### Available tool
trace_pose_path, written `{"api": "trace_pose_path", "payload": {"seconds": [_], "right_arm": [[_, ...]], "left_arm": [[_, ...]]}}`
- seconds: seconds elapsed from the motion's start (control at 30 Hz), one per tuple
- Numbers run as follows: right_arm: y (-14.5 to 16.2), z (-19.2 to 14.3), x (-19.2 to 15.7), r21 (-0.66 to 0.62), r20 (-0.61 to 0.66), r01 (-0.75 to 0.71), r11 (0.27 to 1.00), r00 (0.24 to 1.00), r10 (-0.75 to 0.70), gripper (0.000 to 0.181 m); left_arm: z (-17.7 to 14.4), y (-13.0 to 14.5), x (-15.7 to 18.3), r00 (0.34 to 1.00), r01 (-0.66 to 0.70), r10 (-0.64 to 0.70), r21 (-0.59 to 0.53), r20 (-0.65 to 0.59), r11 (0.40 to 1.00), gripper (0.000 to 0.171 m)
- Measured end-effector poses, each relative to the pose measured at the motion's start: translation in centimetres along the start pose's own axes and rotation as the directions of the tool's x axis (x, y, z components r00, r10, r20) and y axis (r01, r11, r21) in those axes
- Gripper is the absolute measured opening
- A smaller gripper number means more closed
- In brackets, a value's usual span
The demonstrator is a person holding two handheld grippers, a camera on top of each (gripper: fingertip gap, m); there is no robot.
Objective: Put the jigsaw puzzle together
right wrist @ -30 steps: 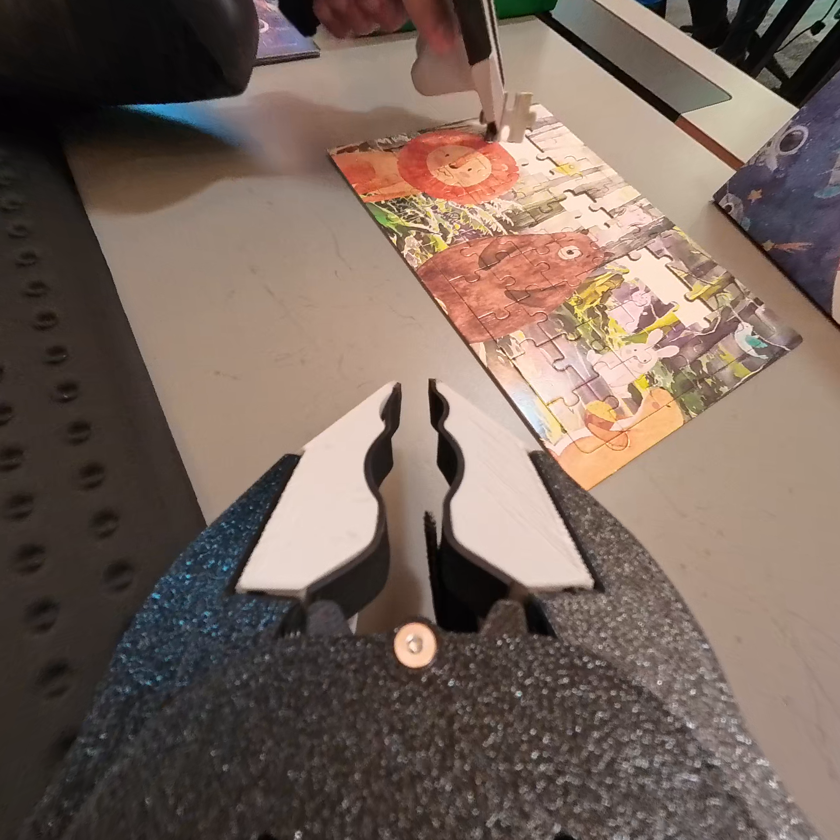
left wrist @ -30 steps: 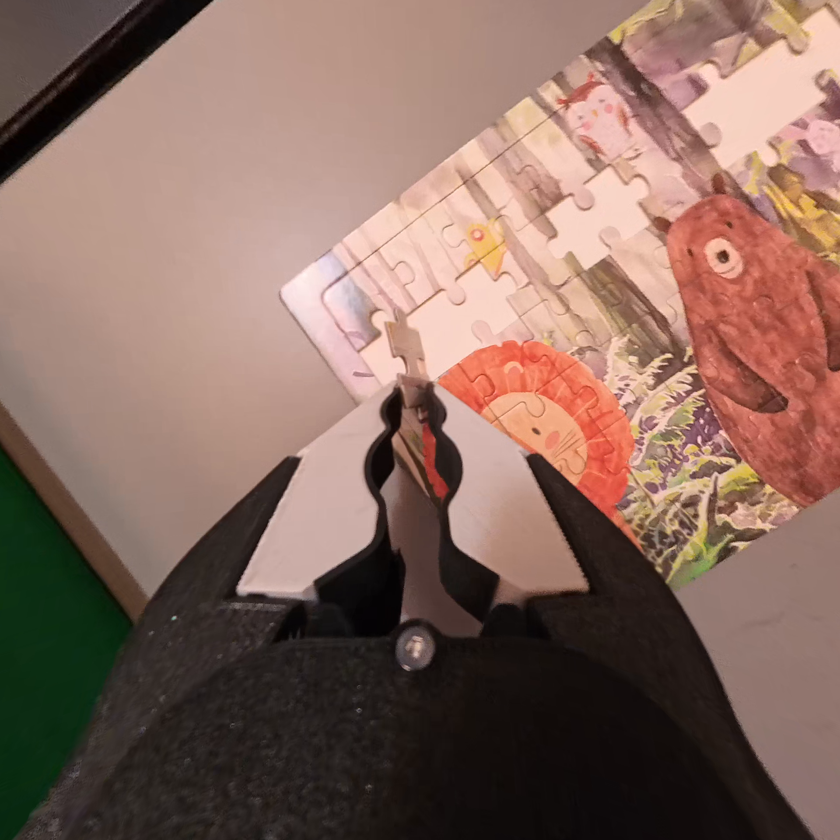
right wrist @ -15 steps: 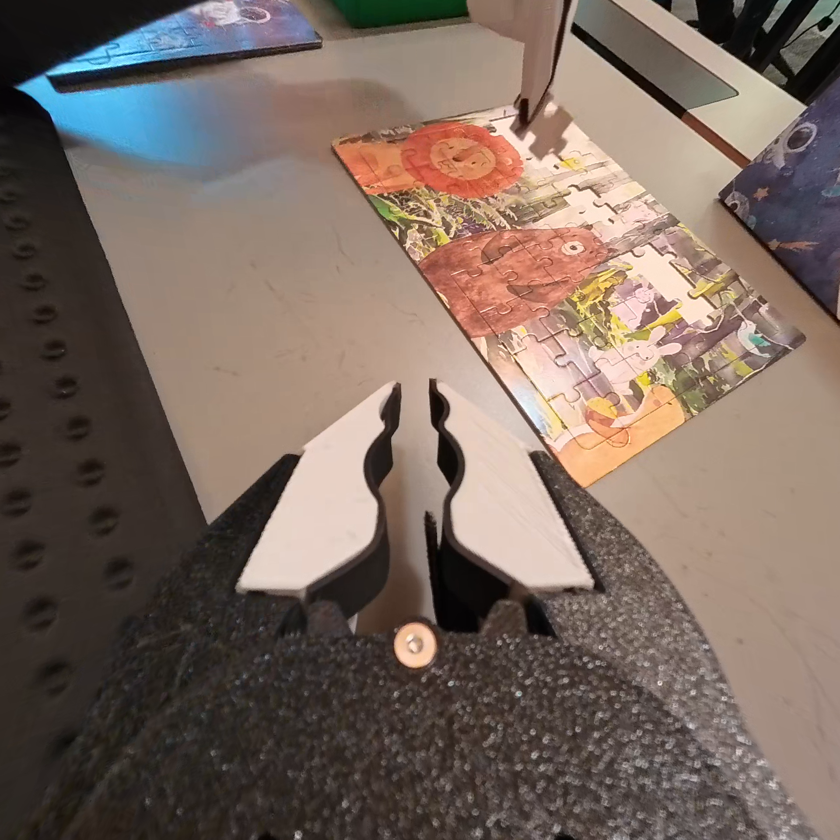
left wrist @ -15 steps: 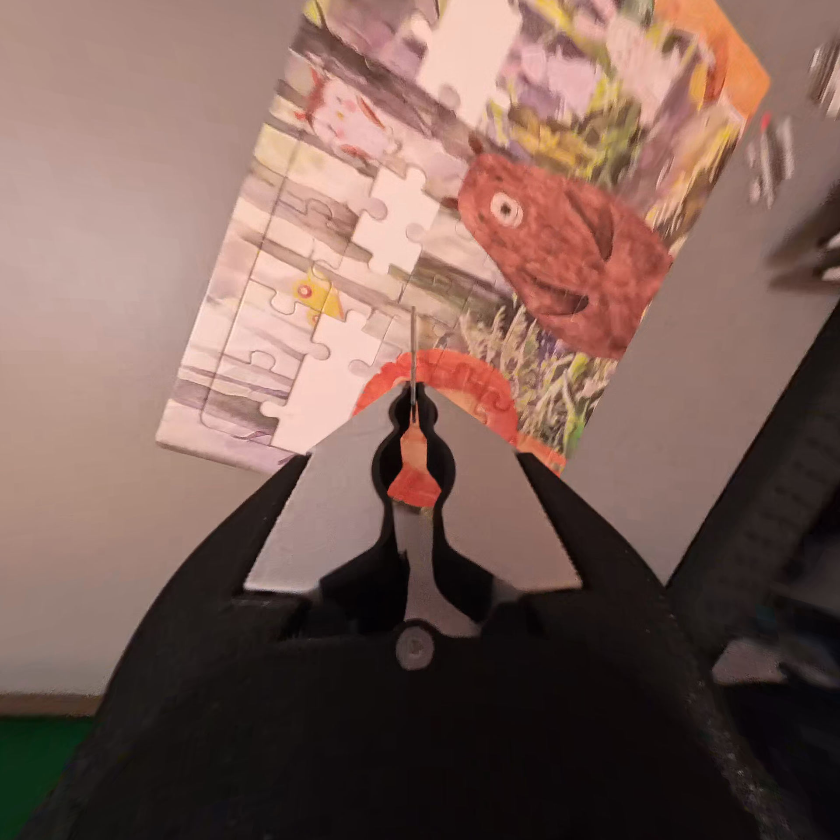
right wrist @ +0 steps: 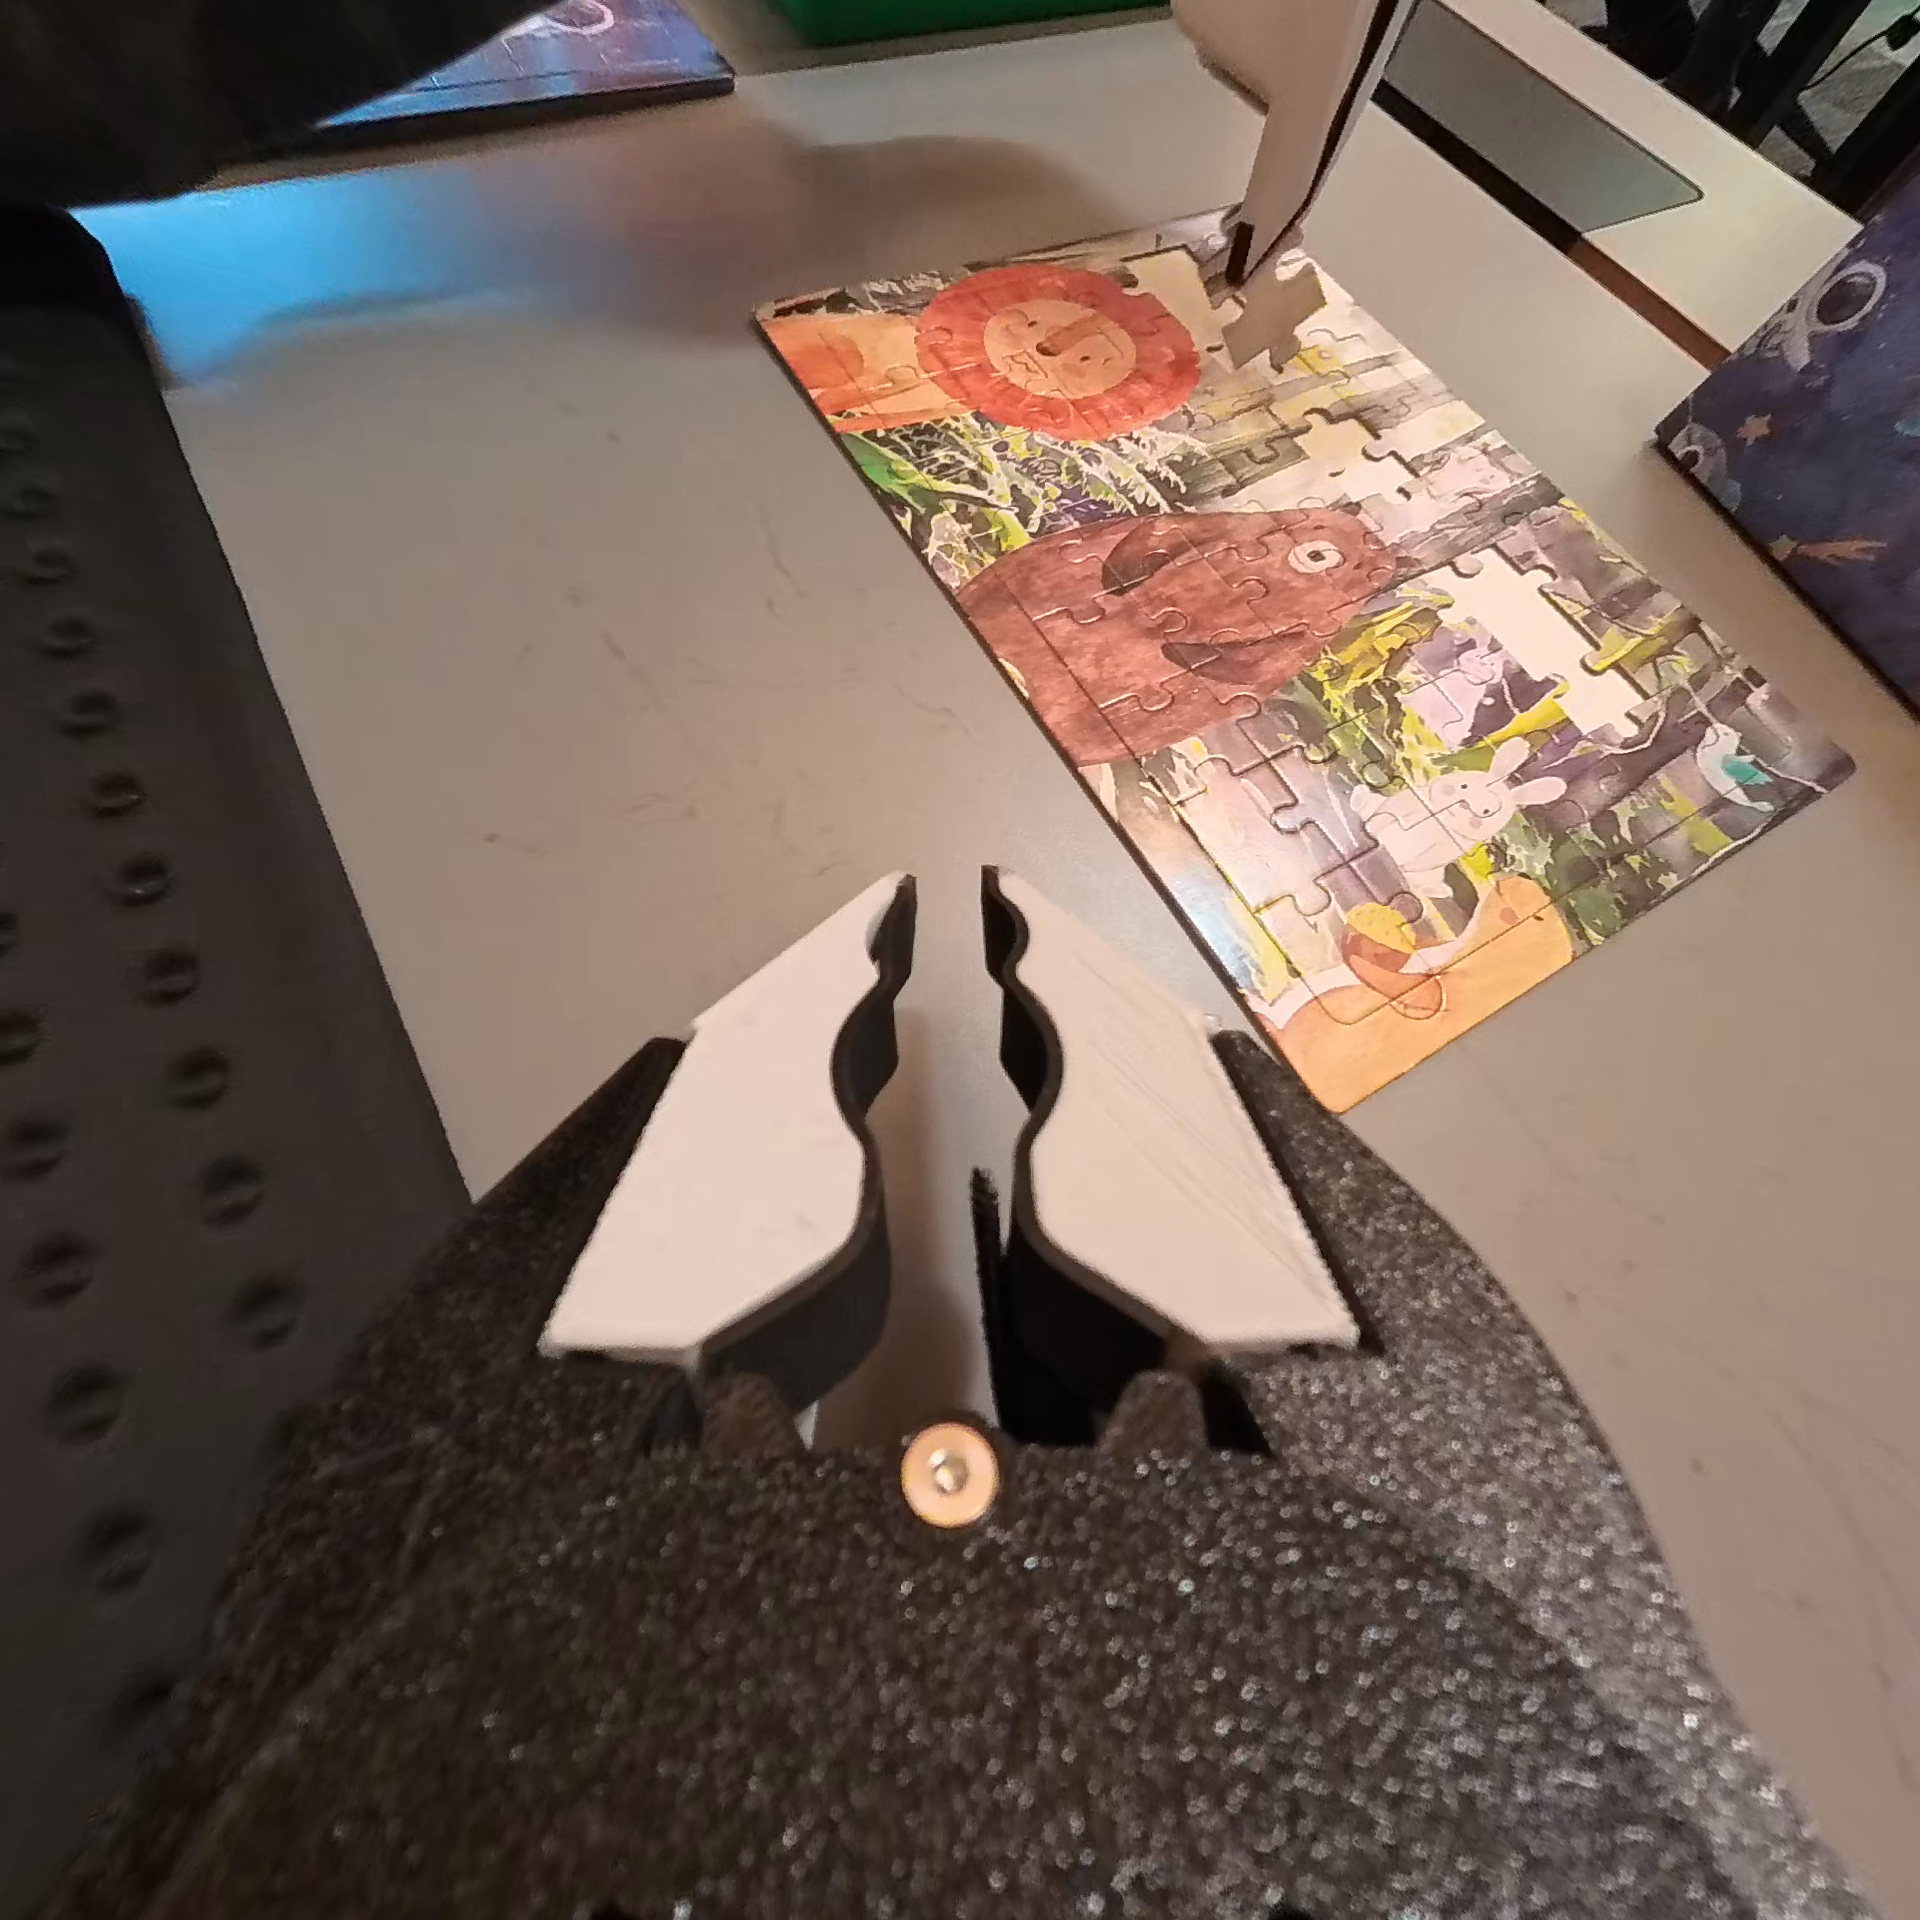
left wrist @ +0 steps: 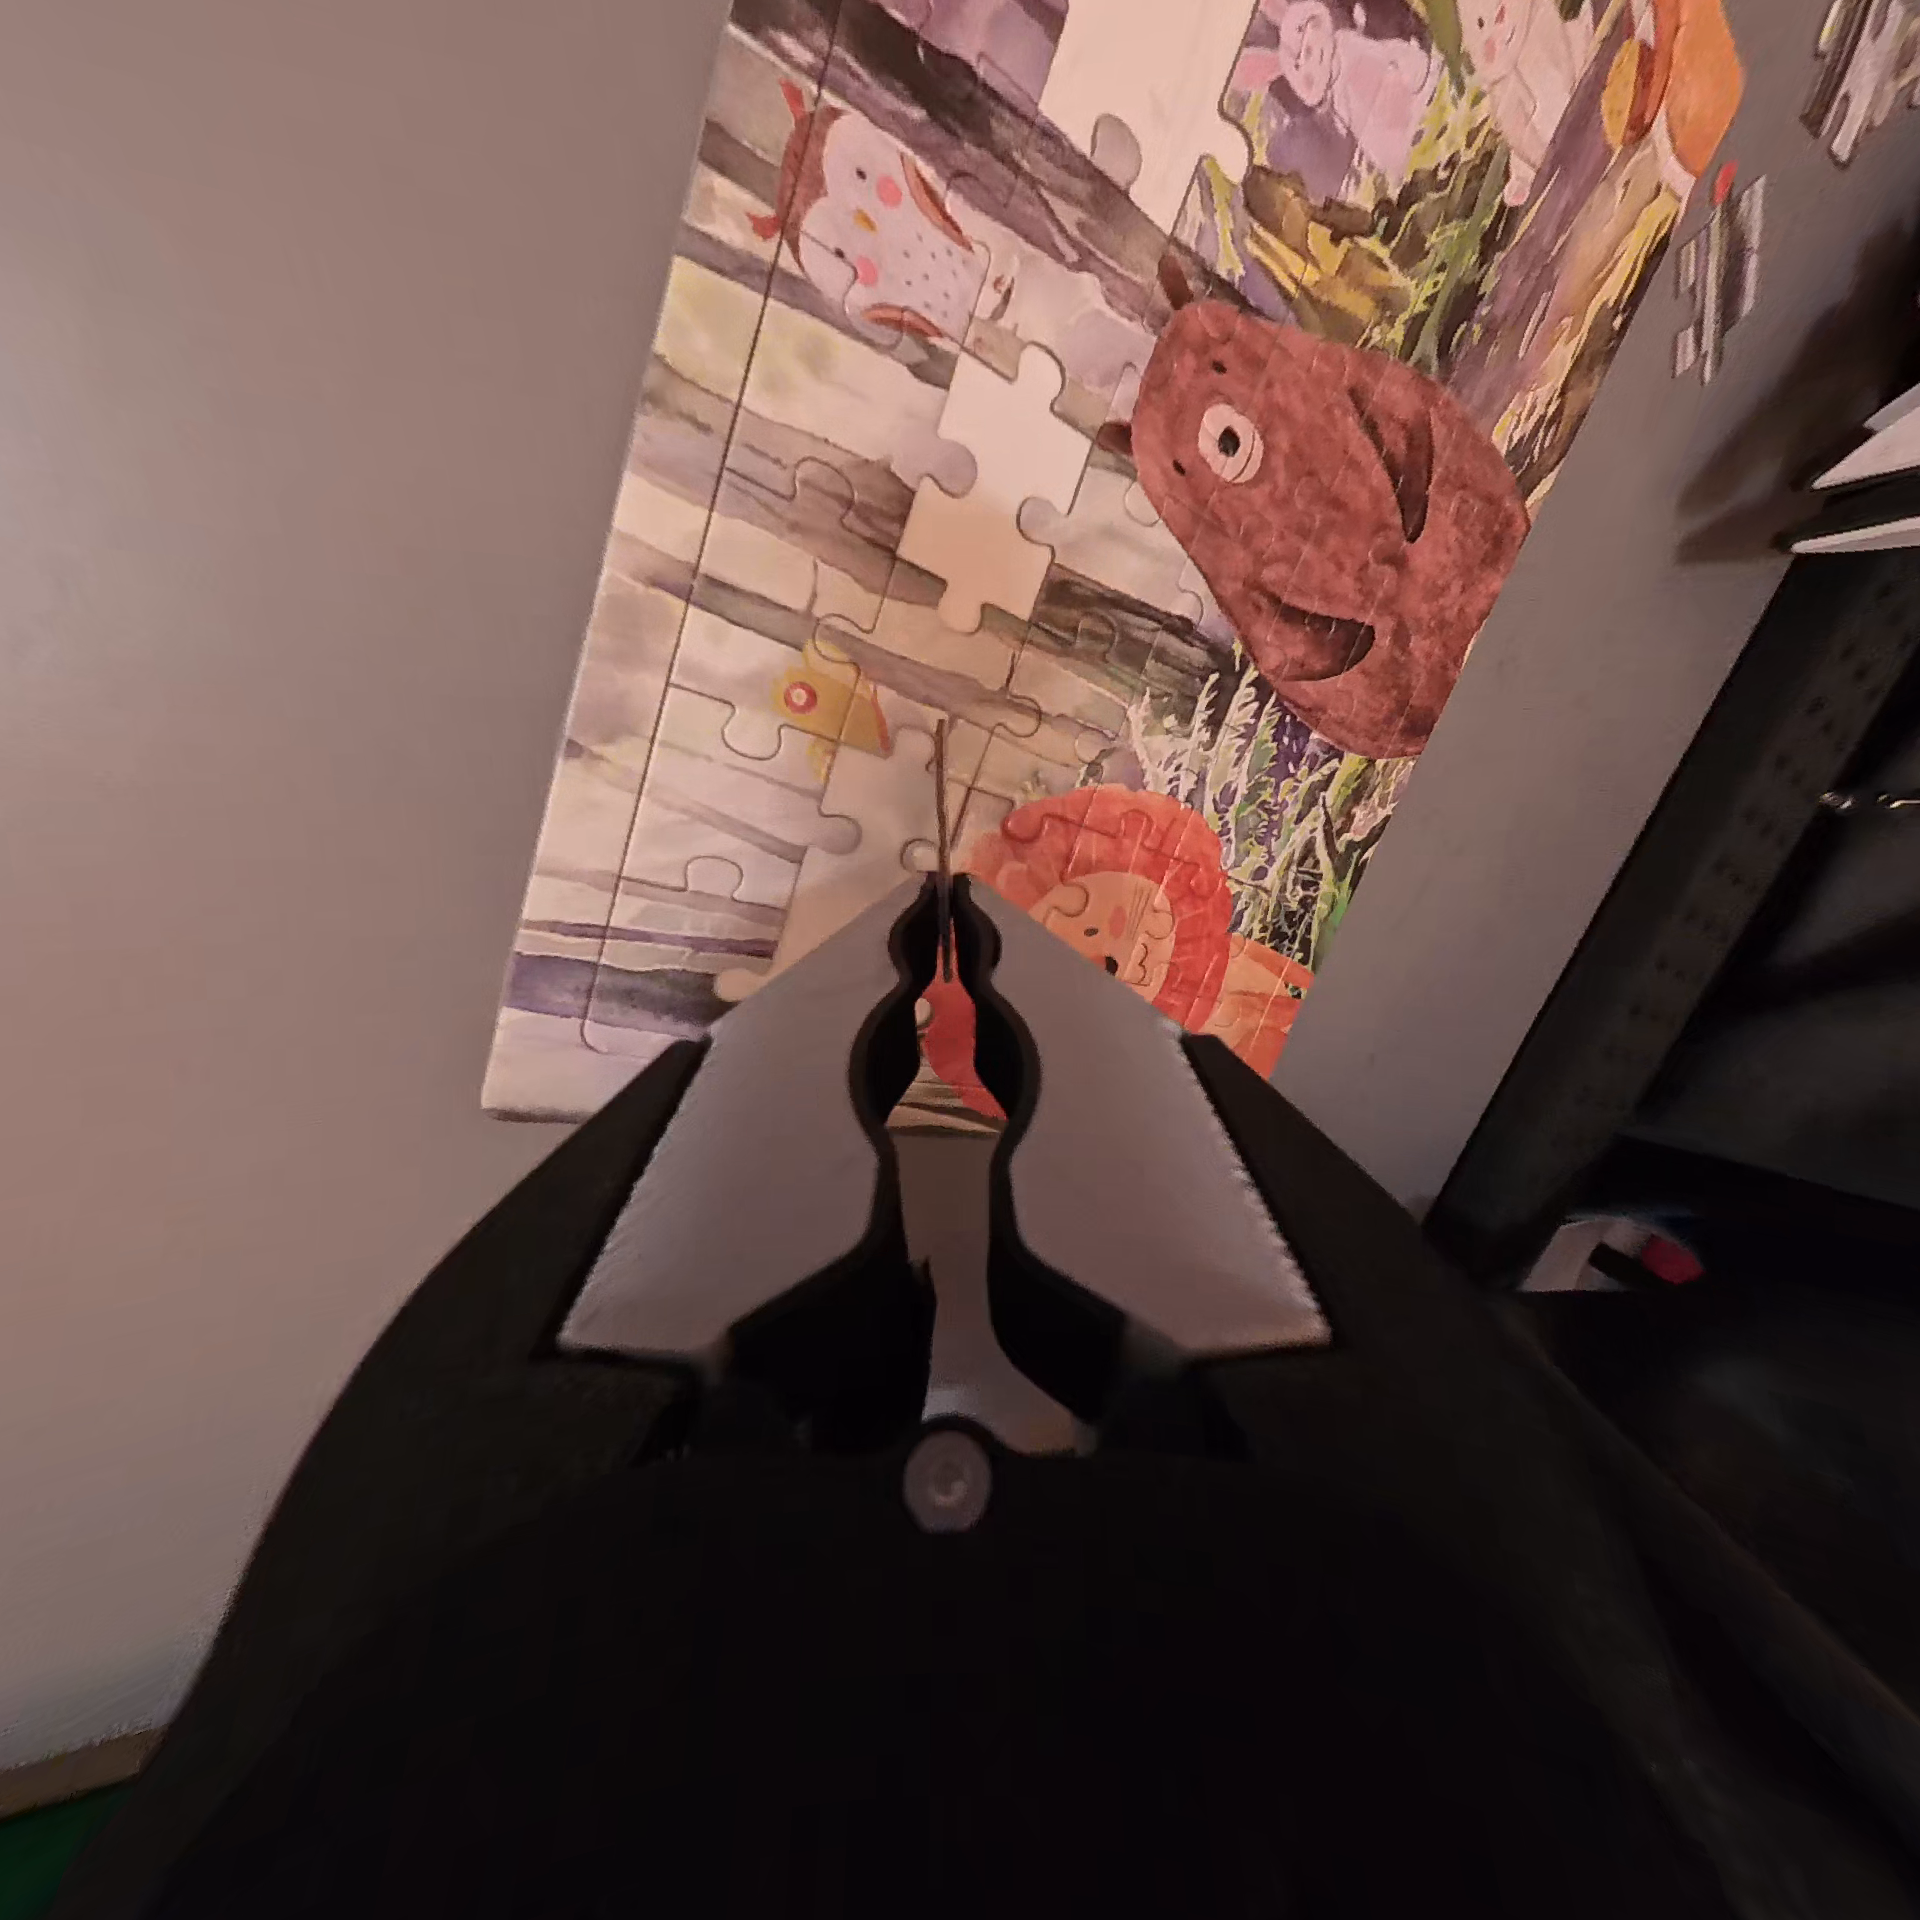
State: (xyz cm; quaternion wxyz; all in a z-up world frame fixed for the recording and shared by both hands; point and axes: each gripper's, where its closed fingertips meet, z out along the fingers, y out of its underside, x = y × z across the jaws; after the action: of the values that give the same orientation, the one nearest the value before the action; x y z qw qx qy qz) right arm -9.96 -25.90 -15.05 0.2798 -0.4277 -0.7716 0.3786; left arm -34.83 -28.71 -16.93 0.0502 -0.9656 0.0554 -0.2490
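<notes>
Over the jigsaw puzzle (right wrist: 1299, 644) on the bench (right wrist: 623, 623), my left tongs (left wrist: 940, 883) pinch a thin, light piece (right wrist: 1273, 317) edge-on, so I'd grip gently, while my right tongs (right wrist: 948, 894) hover released.

The left wrist view looks steeply down along its own claw (left wrist: 943, 883) from close above the jigsaw puzzle (left wrist: 1091, 582), near the end with the lion, so the board fills the upper frame and the grey counter (left wrist: 312, 623) the left side. The right wrist view looks forward and down along its claw (right wrist: 948, 888) from low over the counter (right wrist: 623, 675), farther back. Both views share the puzzle (right wrist: 1299, 644); the right view also catches the left claw (right wrist: 1252, 244) at the board's far end.
</notes>
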Motion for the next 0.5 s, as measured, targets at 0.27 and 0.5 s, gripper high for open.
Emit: {"api": "trace_pose_path", "payload": {"seconds": [0.27,0.5], "right_arm": [[0.0,0.0,-0.1,-0.003,0.004,0.001,1.000,1.000,-0.001,0.012],[0.1,0.0,0.0,-0.004,0.002,0.003,1.000,1.000,-0.003,0.012]], "left_arm": [[0.2,0.3,-1.4,0.993,0.003,-0.003,0.003,0.119,1.000,0.025],[-0.7,-0.4,-1.4,0.969,-0.066,0.059,0.023,0.239,0.998,0.023]]}}
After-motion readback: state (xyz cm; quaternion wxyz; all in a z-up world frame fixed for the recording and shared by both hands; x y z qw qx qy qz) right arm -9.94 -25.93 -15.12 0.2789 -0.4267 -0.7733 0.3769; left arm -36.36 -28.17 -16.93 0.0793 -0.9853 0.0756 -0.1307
